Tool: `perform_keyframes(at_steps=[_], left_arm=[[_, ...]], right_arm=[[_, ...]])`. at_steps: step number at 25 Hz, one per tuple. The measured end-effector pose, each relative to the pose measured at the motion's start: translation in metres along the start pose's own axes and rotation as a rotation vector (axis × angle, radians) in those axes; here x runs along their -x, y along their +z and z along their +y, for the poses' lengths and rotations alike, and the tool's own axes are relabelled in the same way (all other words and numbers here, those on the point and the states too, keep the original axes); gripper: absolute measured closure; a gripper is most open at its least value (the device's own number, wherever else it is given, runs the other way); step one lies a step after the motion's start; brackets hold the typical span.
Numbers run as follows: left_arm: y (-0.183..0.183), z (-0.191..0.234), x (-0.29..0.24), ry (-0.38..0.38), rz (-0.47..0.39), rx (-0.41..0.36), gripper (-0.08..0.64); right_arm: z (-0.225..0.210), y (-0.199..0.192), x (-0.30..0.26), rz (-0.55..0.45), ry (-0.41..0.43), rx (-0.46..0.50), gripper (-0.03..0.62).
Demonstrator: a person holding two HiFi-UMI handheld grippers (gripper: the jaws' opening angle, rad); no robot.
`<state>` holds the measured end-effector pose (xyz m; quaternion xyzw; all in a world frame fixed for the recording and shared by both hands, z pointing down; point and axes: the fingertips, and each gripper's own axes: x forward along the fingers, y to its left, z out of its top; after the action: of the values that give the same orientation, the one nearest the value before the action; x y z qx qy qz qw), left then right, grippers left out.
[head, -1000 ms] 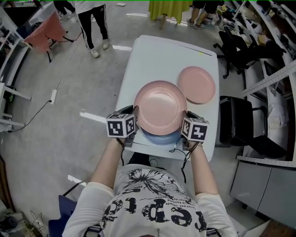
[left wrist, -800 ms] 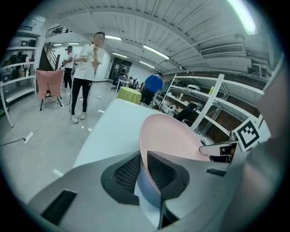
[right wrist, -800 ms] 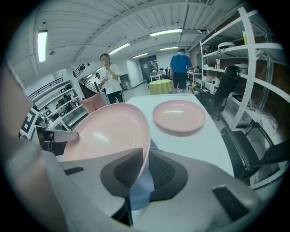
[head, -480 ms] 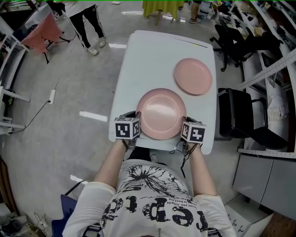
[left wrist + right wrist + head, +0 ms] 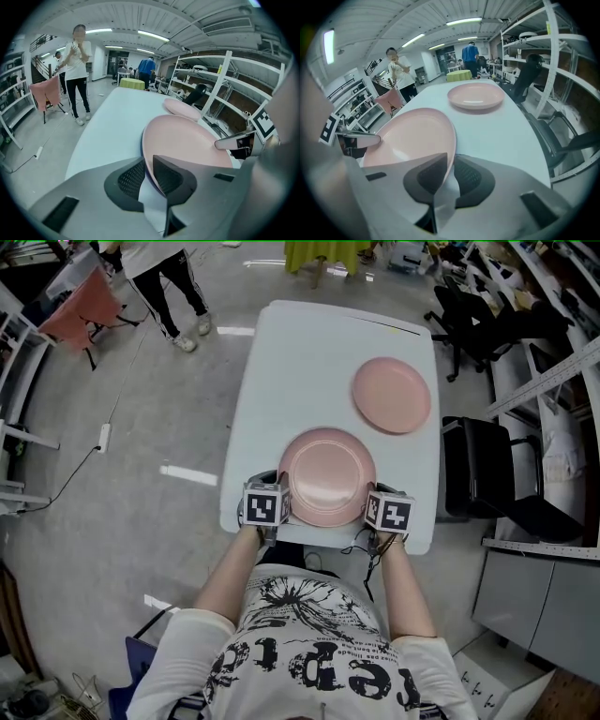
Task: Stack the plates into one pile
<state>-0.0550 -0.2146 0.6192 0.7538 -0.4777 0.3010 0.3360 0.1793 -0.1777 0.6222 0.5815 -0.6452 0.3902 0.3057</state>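
Observation:
A pink plate (image 5: 326, 474) lies at the white table's (image 5: 309, 352) near edge, held by its rim on both sides. My left gripper (image 5: 283, 491) grips its left rim and my right gripper (image 5: 368, 497) its right rim. In the left gripper view the pink rim (image 5: 187, 140) runs between the pads (image 5: 166, 178), with a dark blue plate edge (image 5: 146, 169) just beneath it. In the right gripper view the same rim (image 5: 412, 136) stands between the jaws. Both grippers' jaws are opening, still against the rim. A second pink plate (image 5: 391, 395) lies apart at the far right.
A black chair (image 5: 492, 488) and metal shelving (image 5: 562, 61) stand right of the table. A person (image 5: 169, 277) stands on the floor beyond the far left corner. A yellow-covered table (image 5: 132, 83) is farther back.
Both grippers brought the pink plate down and toward me onto the blue plate, which showed below it one second ago and is now covered in the head view.

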Motion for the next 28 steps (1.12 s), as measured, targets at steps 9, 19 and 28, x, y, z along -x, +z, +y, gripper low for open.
perform_keyframes(at_steps=[9,19,28], left_arm=[[0.004,-0.005,-0.009,0.051,0.000,-0.089,0.488],[0.007,-0.005,-0.005,0.106,-0.038,-0.165,0.380],[0.021,-0.030,0.025,0.075,-0.153,-0.065,0.512]], right_arm=[[-0.005,0.002,-0.005,-0.009,-0.076,0.055,0.531],[-0.010,0.013,-0.002,-0.097,-0.099,0.099,0.504],[-0.010,0.021,0.031,-0.213,-0.033,0.124,0.584]])
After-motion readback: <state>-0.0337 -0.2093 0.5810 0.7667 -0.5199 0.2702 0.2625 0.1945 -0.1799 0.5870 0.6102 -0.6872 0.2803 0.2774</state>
